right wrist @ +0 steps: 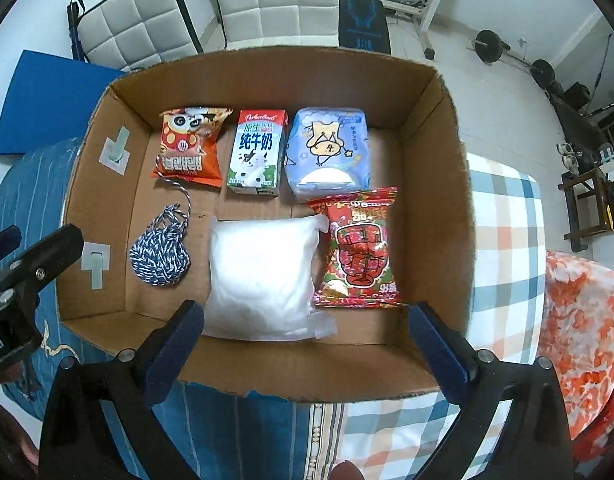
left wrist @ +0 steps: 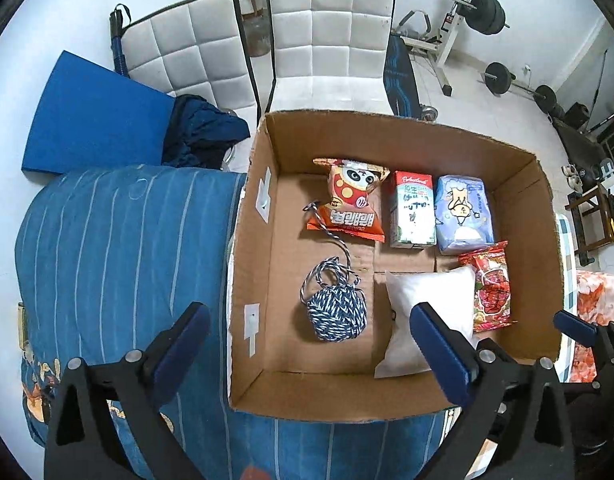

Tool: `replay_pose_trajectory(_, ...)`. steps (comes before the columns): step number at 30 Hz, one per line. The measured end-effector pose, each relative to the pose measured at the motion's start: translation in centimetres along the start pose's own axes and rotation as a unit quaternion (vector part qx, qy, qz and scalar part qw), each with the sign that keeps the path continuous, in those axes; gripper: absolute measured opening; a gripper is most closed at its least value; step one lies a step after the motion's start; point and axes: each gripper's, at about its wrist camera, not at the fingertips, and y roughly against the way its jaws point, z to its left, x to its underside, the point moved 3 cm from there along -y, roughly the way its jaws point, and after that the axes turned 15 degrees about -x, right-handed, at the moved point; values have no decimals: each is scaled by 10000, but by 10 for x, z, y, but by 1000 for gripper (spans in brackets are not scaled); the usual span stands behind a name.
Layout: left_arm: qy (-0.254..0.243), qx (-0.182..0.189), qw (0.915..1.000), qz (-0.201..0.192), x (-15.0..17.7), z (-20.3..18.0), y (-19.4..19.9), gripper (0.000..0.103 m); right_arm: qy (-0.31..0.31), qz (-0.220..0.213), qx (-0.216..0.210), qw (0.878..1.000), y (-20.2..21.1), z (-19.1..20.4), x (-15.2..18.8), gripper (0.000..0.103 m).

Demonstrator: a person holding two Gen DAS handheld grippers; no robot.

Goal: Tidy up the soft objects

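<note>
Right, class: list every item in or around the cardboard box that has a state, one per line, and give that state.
cardboard box: open-topped, flaps up
orange panda snack bag: sealed, lying flat
milk carton: closed, lying on its back
blue tissue pack: lying flat
red snack bag: sealed, lying flat
white pillow: lying flat, released
blue-and-white yarn ball: wound, loose tail trailing
left gripper: open, empty
right gripper: open, empty

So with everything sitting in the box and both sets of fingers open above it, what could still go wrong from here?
The yarn ball's loose strand trails up under the orange snack bag; lifting either could drag the other. The white pillow pack overlaps the red snack bag's edge, so a grab there might catch both. The cardboard box rests on soft bedding and could tip if pressed.
</note>
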Motion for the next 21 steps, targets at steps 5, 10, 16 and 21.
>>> replay_pose_trajectory(5, -11, -44, 9998, -169, 6, 0, 18, 102, 12, -196, -48, 9998, 22, 1, 9, 103)
replay_pose_trajectory(10, 40, -36, 9985, -537, 18, 3, 58, 102, 114, -663, 1, 9977, 65, 6, 31, 103)
replay_pose_trajectory(16, 199, 12, 9928, -1178, 53, 14, 125, 102, 248, -1392, -25, 9899, 138, 14, 77, 103)
replay_pose_trajectory(21, 341, 151, 9879, -1504, 94, 27, 178, 102, 412, -1850, -87, 9818, 198, 28, 127, 103)
